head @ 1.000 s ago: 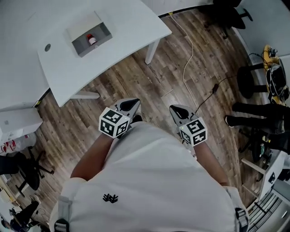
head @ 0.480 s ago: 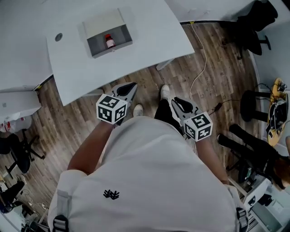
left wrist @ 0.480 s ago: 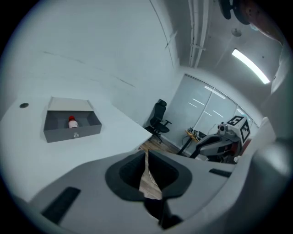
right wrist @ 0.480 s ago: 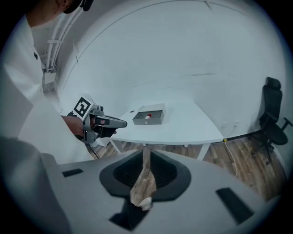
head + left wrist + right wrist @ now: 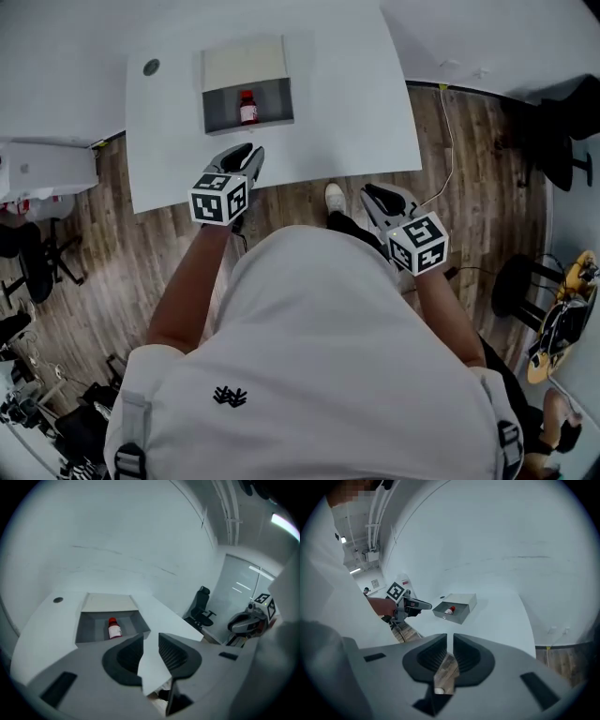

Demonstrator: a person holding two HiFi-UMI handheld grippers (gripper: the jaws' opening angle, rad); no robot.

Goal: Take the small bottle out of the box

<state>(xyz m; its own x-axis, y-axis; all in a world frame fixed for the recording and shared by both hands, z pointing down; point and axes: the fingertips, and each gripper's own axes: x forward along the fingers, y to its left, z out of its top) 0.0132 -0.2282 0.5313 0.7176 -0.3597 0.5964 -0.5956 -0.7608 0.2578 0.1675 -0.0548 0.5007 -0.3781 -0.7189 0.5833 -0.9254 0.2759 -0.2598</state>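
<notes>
A small bottle with a red cap and white label stands inside a grey open box on the white table. My left gripper hangs over the table's near edge, just short of the box; its jaws are opening with nothing between them. In the left gripper view the bottle stands in the box straight beyond the left gripper. My right gripper is over the floor, off the table's edge, shut and empty. The right gripper view has the box and bottle far off.
A round grommet sits in the table left of the box. A cable runs along the wooden floor at right. Office chairs stand at the far left and right. A second white desk adjoins at left.
The person has walked up to the table, so box and bottle are much nearer. My left gripper now reaches over the table edge and its jaws have parted.
</notes>
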